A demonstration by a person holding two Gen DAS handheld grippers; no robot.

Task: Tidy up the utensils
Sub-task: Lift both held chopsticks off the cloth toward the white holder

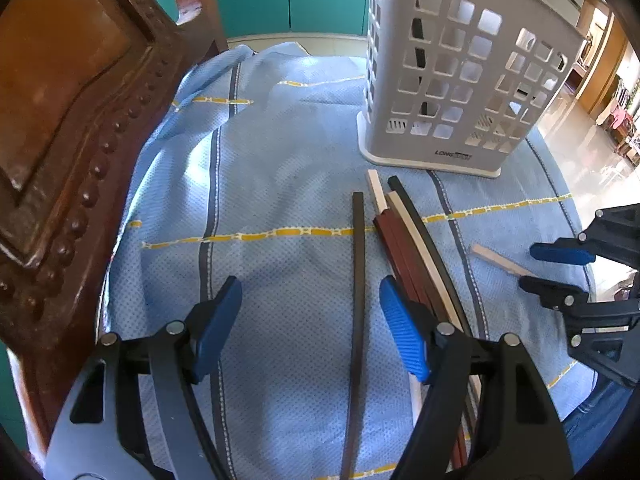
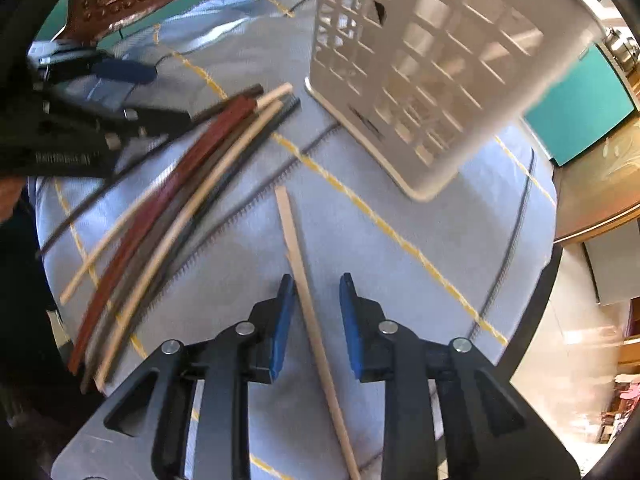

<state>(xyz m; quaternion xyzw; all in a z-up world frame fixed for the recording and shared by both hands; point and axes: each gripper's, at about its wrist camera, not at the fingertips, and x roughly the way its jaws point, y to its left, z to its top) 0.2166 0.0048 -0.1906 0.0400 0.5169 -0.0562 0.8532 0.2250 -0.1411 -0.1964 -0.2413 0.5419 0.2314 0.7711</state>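
Several chopsticks lie on a blue cloth (image 1: 280, 152). A single black chopstick (image 1: 357, 280) lies between the fingers of my open left gripper (image 1: 310, 324). A bundle of red-brown, white and black chopsticks (image 1: 408, 248) lies just right of it, under the right finger. My right gripper (image 2: 316, 320) is open around a light wooden chopstick (image 2: 308, 300), which also shows in the left wrist view (image 1: 500, 260). A grey perforated utensil holder (image 1: 460, 68) stands upright beyond them, with a dark stick inside.
A carved wooden chair back (image 1: 72, 128) rises along the left edge of the cloth. The cloth's right edge drops off to a shiny floor (image 1: 580, 136). The bundle of chopsticks (image 2: 168, 216) lies left of my right gripper.
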